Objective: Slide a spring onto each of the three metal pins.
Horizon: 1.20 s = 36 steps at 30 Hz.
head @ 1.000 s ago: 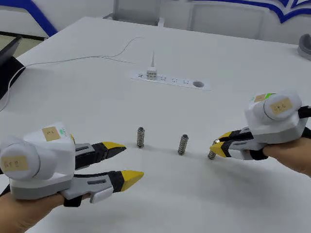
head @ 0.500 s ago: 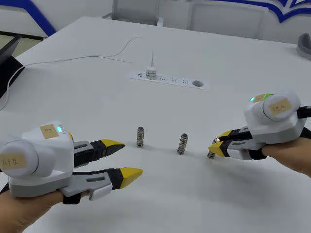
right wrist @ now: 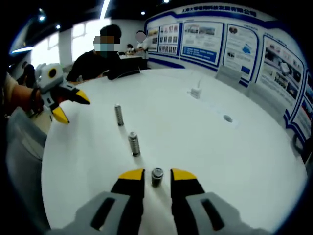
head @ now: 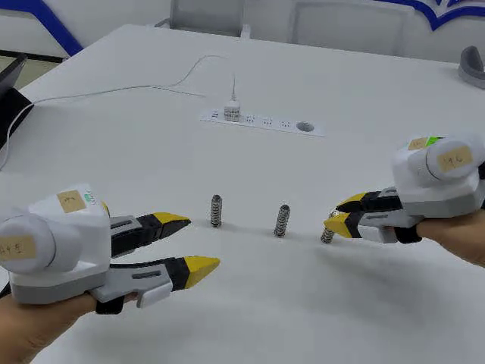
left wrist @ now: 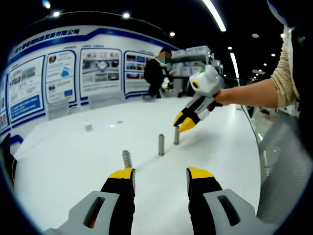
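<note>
Hovering low over the white table (head: 151, 152), the left gripper (head: 193, 243) has its jaws spread, empty. Beyond its tips stand the first spring (head: 216, 211) and middle spring (head: 282, 221); the third spring (head: 327, 235) sits between the right gripper's (head: 339, 214) narrowly parted jaws.

The left gripper (head: 195, 243) is held low and nearly level, its jaws spread wide. The right gripper (head: 339, 214) is pointed toward it — its jaws are parted only narrowly.
</note>
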Each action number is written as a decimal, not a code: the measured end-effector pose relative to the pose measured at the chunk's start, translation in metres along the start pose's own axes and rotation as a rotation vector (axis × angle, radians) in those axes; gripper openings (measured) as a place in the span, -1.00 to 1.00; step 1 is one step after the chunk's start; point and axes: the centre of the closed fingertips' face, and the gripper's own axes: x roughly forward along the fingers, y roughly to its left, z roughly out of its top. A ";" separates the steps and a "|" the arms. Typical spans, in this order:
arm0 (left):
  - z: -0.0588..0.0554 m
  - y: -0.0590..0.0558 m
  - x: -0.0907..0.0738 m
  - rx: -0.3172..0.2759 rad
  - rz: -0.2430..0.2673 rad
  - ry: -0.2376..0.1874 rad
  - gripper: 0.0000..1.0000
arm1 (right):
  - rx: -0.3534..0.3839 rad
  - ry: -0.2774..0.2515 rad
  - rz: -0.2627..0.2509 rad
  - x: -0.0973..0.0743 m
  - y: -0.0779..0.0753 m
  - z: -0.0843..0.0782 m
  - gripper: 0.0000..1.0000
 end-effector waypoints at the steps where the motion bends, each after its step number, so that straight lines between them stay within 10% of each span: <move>1: 0.000 0.000 0.000 0.001 0.001 -0.001 -0.14 | 0.001 -0.003 -0.001 -0.002 0.000 0.000 -0.56; 36: 0.002 0.009 -0.008 0.001 0.035 -0.005 -0.07 | 0.015 -0.178 -0.033 -0.053 0.014 0.009 -0.21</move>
